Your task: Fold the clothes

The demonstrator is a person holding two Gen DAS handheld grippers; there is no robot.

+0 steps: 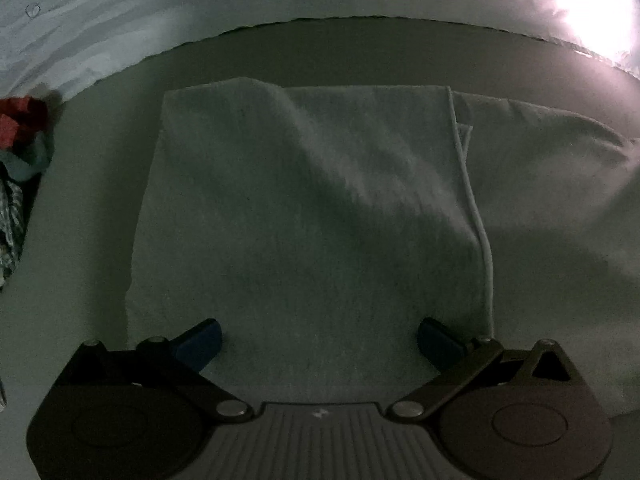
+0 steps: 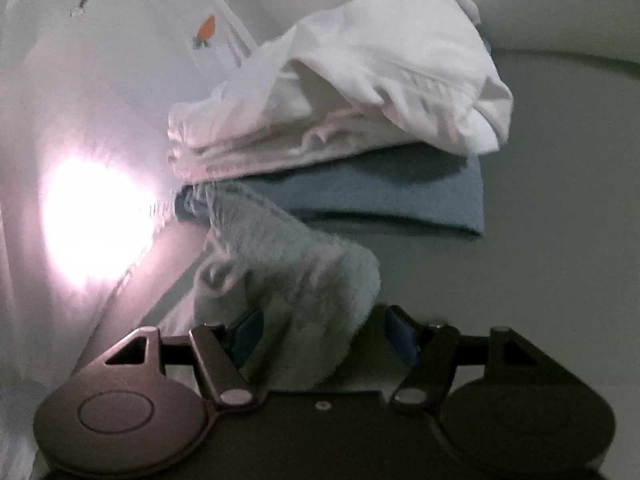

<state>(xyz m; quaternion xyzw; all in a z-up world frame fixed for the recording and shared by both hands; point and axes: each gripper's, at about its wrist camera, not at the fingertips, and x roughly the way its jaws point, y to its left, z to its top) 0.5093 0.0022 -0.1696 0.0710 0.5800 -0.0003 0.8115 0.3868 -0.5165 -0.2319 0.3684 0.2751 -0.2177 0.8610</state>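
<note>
Left wrist view: the left gripper (image 1: 319, 344) sits low in the frame with its blue fingers (image 1: 200, 344) spread wide, pinching nothing, poised over the near edge of a pale towel (image 1: 304, 208). That towel lies folded on the tabletop (image 1: 88, 208), filling the middle of the frame, its hemmed edge running down the right side, with more pale cloth spreading out to the right of the hem. A heap of red and patterned clothes (image 1: 20, 152) sits at the left edge, well apart from the towel.

Right wrist view: the right gripper (image 2: 324, 336) also has its fingers parted, yet a bunched fold of the same pale terry cloth rises between them at lower centre; I cannot tell whether either pad is really bearing on it. Beyond, in the upper middle, a folded blue cloth (image 2: 384, 196) carries a rumpled white garment (image 2: 360, 80).

My judgement of the risks: the raised corner may slump out of the parted fingers and undo the fold, and a careless sweep toward the stack could snag the white garment, which sits loosely and overhangs the blue cloth. The dim light and glare at left make edges hard to judge.
</note>
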